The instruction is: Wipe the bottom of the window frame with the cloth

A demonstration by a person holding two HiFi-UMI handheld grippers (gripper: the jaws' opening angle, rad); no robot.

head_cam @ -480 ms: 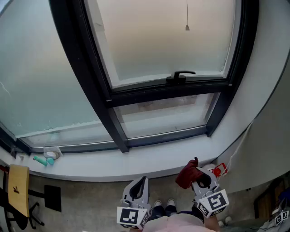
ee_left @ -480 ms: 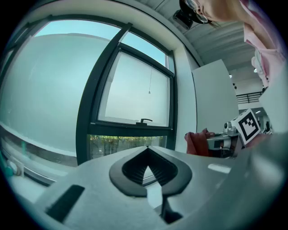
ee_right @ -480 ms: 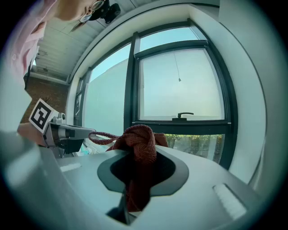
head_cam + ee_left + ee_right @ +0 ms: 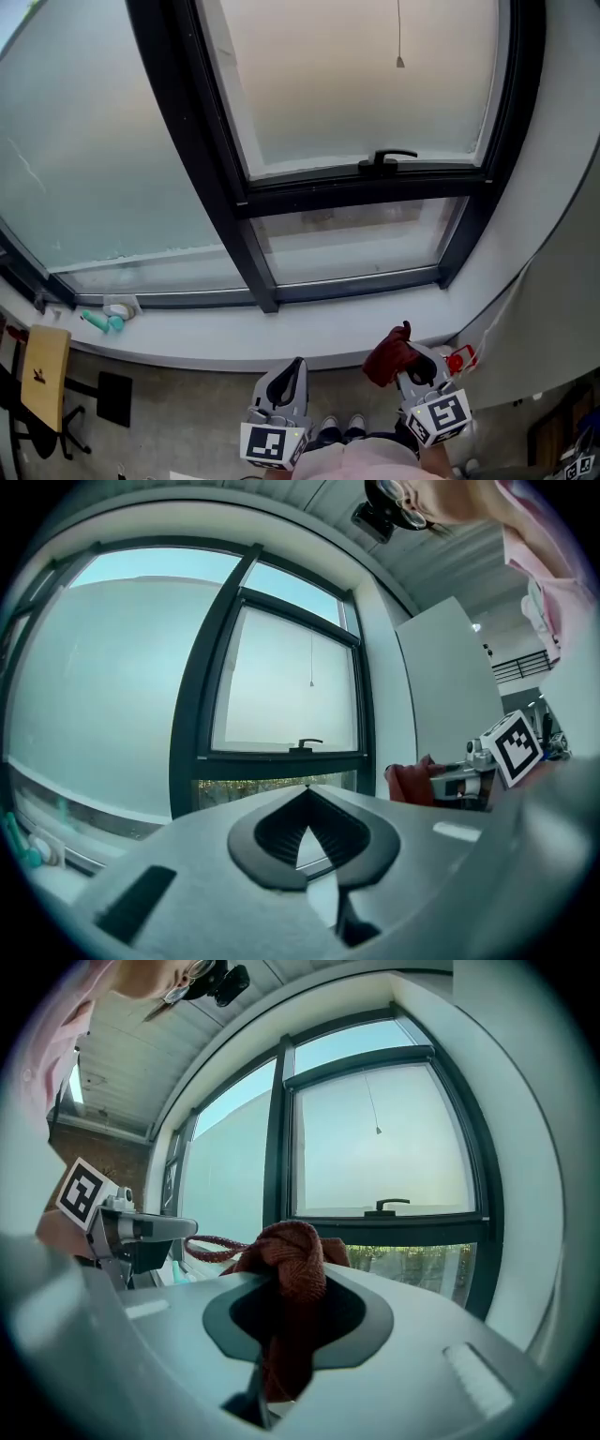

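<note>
Below, in the head view, both grippers are held low, side by side, short of the white windowsill. The right gripper has its jaws closed on a dark red cloth; in the right gripper view the cloth is bunched and knotted above the jaw tips, and its lower part hangs down through the gap between the pads. A looped edge of the cloth trails out to the left of these jaws. The left gripper has its jaws closed tip to tip with nothing between them; in the left gripper view only window glass shows through the diamond-shaped gap behind the tips.

The dark window frame lies ahead of both pairs of jaws, beyond the windowsill, and neither gripper touches it. The cloth is likewise clear of the frame's bottom rail, which runs across in front of the jaws, with a narrow lower pane above it. Farther beyond the jaws, a black window handle sits on the cross rail, and a thin pull cord hangs in front of the frosted upper pane. Well to the left of the left jaws, a small teal object lies on the windowsill; what it is cannot be made out.
</note>
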